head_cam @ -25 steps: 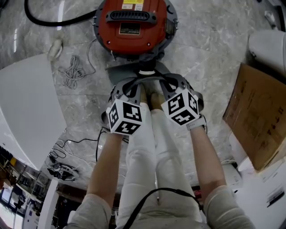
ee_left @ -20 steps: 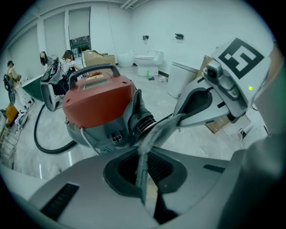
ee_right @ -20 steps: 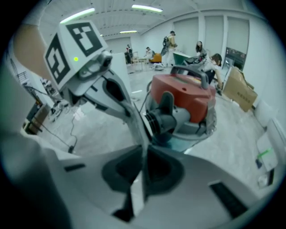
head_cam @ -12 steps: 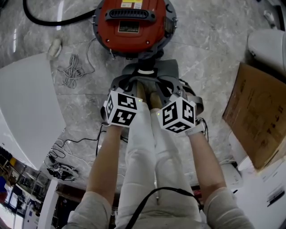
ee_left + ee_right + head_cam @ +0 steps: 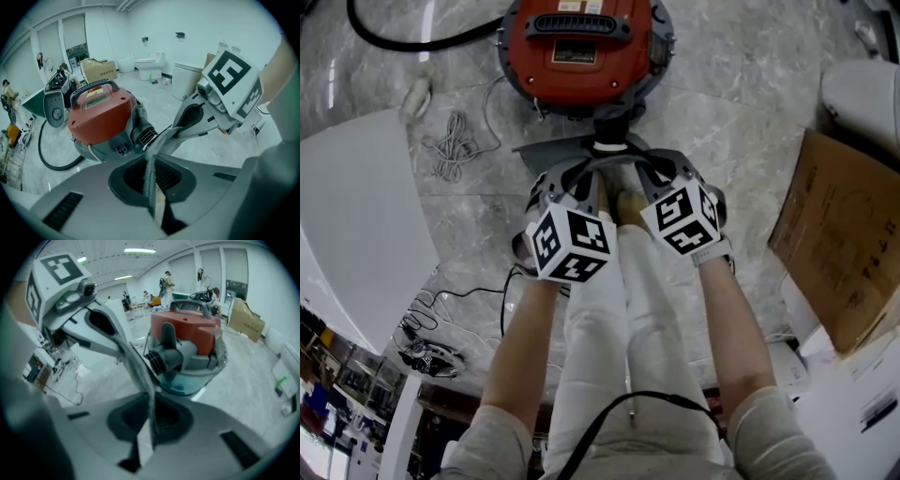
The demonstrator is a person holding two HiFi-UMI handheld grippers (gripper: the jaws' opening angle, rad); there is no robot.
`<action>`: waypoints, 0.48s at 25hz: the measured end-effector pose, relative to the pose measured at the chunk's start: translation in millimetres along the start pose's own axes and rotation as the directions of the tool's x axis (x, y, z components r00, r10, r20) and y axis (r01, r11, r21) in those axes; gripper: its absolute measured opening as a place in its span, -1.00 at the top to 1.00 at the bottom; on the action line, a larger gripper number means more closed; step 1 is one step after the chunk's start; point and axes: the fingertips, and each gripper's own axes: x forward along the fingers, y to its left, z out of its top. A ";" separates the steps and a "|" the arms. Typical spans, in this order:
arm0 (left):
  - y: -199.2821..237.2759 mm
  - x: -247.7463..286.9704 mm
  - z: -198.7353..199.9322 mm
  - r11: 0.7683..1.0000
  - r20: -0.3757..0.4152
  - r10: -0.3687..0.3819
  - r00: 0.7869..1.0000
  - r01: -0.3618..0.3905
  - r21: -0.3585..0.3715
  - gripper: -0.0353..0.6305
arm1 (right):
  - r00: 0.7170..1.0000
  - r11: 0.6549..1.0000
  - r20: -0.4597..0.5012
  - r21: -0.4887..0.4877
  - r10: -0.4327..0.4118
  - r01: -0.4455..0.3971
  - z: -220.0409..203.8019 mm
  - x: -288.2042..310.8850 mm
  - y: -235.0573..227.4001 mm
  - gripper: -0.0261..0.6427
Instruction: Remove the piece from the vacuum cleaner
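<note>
**Hazards.** The grey felt-like flat piece [image 5: 553, 150] appears still joined at its white collar [image 5: 609, 145] to the ribbed grey inlet port [image 5: 143, 133]. That port sits on the near side of the red round canister vacuum cleaner [image 5: 577, 56].
- An uneven pull from one side can skew the collar on the port and jam it, or tear the soft material at the pinch points.
- A hard pull can drag the canister across the marble floor [image 5: 741, 112] toward the person's feet, or strain the black hose [image 5: 403, 42] behind it.
- An abrupt pull can slip the thin edge out of either grip.

**Fingers.**
- The left gripper [image 5: 152, 187] has its jaws pressed almost together. They pinch the piece, which runs edge-on between them.
- The right gripper [image 5: 149, 427] is clamped the same way on the opposite side of the same piece.
- Both grippers point steeply down, side by side, just in front of the vacuum cleaner. The piece spans from their jaws to the port.
</note>
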 end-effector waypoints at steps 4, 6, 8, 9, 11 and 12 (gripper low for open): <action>1.5 5.2 -8.0 0.997 0.003 -0.017 1.000 0.017 -0.071 0.79 | 1.000 1.000 -0.002 -0.030 -0.008 0.007 1.8 -5.8 3.2 0.85; 5.8 9.3 -14.0 0.989 0.005 -0.029 1.000 0.029 -0.144 0.79 | 0.999 0.996 -0.001 -0.088 -0.032 0.032 6.8 -13.5 6.4 0.85; 10.2 14.3 -21.0 0.982 -0.006 -0.031 1.000 0.029 -0.185 0.79 | 0.999 0.987 0.001 -0.156 -0.050 0.050 15.3 -19.3 10.7 0.85; 11.6 17.1 -24.7 0.981 -0.015 -0.030 0.999 0.027 -0.193 0.79 | 0.998 0.980 0.000 -0.192 -0.057 0.056 20.1 -22.1 13.1 0.85; 13.2 22.9 -32.0 0.979 -0.029 -0.032 0.999 0.026 -0.200 0.79 | 0.998 0.962 -0.002 -0.265 -0.068 0.065 29.8 -26.4 18.3 0.85; 13.4 25.7 -35.2 0.978 -0.034 -0.036 0.999 0.029 -0.205 0.79 | 0.997 0.952 -0.005 -0.299 -0.074 0.069 33.4 -27.3 20.8 0.85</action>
